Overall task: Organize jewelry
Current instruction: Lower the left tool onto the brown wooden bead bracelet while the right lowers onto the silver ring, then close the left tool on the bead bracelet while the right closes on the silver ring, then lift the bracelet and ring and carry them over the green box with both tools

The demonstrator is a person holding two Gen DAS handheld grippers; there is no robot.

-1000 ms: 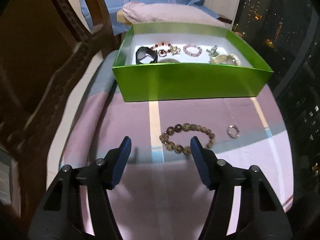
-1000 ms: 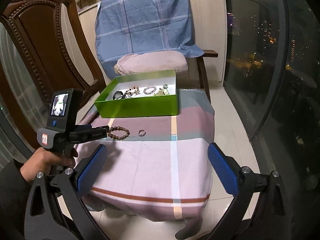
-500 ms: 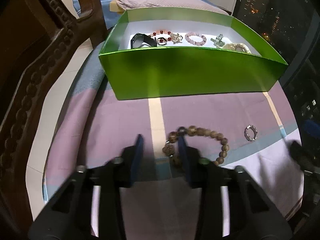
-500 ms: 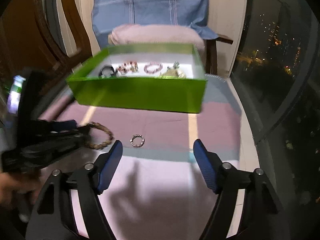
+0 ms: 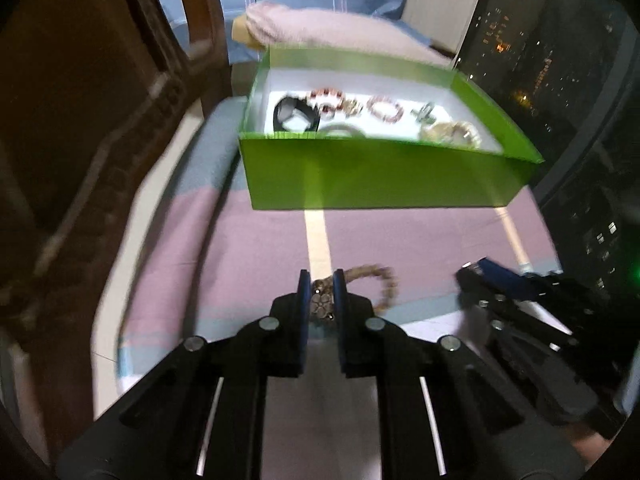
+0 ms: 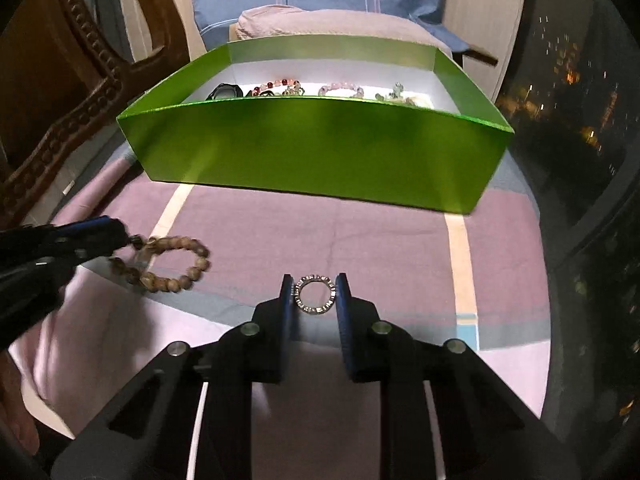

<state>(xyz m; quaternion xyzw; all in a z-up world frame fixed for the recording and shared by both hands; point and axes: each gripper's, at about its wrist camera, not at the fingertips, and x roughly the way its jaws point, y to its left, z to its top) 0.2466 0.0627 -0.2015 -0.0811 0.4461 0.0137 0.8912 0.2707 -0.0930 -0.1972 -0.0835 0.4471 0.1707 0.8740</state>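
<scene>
A brown bead bracelet lies on the pink striped cloth, and my left gripper is shut on its near-left beads. The right wrist view shows the same bracelet hanging from the left gripper at the left. A small silver ring lies flat between the blue pads of my right gripper. Its jaws are closing, and the pads touch the ring on both sides. Beyond both stands the green box, open on top.
The green box holds several bracelets and a black band. A carved wooden chair stands at the left. A pink cushion and a blue cloth lie behind the box. A dark window and the table's edge are at the right.
The left gripper shut on the bead bracelet and lifted one side of it. The right gripper came down and forward over the silver ring, and its jaws narrowed from wide open onto it.
</scene>
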